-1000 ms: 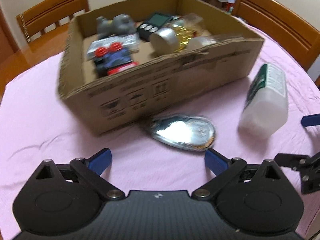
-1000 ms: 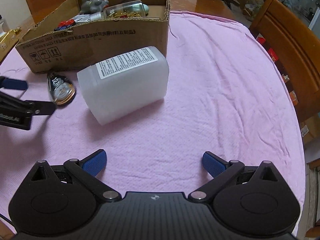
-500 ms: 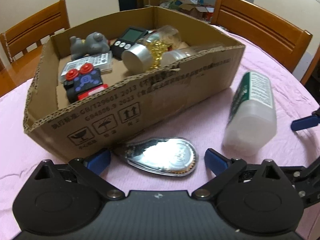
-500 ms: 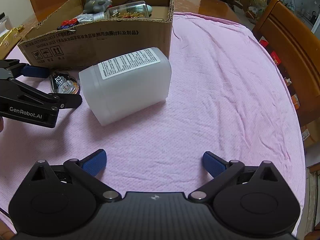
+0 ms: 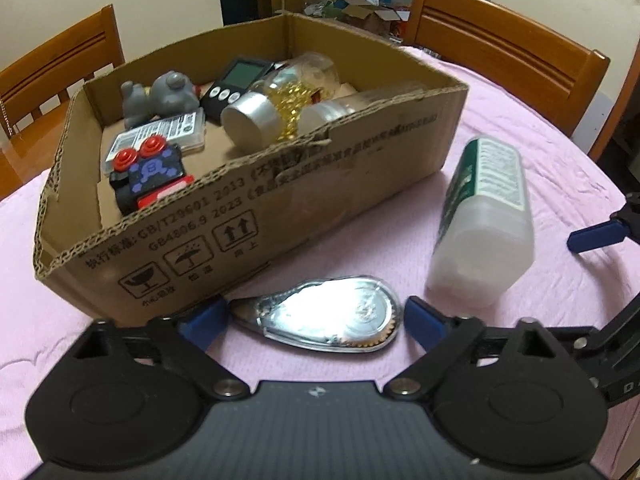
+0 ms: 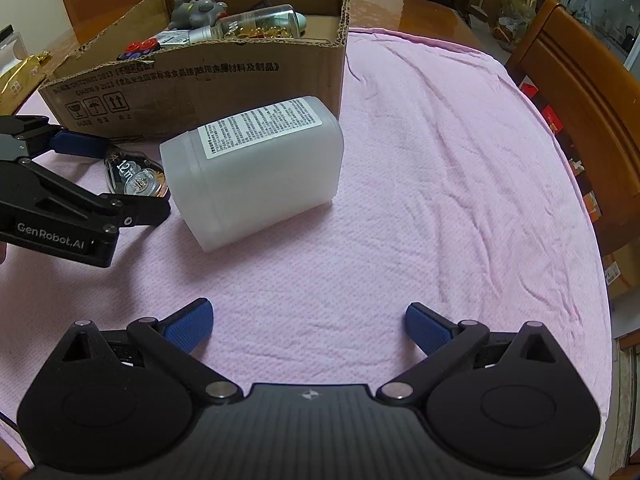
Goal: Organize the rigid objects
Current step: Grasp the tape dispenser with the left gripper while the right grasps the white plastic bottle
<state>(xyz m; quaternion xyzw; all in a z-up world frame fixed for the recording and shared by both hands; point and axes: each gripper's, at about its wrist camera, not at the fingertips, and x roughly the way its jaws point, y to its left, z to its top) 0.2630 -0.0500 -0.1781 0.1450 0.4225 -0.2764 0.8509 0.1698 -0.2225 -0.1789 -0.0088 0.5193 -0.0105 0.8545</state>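
A clear teardrop-shaped tape dispenser [image 5: 328, 320] [image 6: 134, 174] lies on the pink cloth just in front of the cardboard box [image 5: 280, 200] [image 6: 200, 76]. My left gripper [image 5: 314, 320] [image 6: 120, 176] straddles it, jaws closing, with a blue pad at each end of the dispenser and a small gap still showing at both. A white plastic bottle [image 5: 484, 216] [image 6: 260, 168] lies on its side to the right of the dispenser. My right gripper [image 6: 308, 320] hangs open over bare cloth in front of the bottle, with nothing between its fingers.
Inside the box lie a grey figurine [image 5: 160, 98], a red-and-black toy [image 5: 150, 178], a timer [image 5: 236, 84], a jar of gold pieces [image 5: 280, 112] and a flat packet. Wooden chairs [image 5: 504, 48] stand around the table. A gold packet [image 6: 20, 76] lies left of the box.
My left gripper came forward and down to the tape dispenser, so that it now sits between the fingers, and the jaws have narrowed. The right gripper stayed still.
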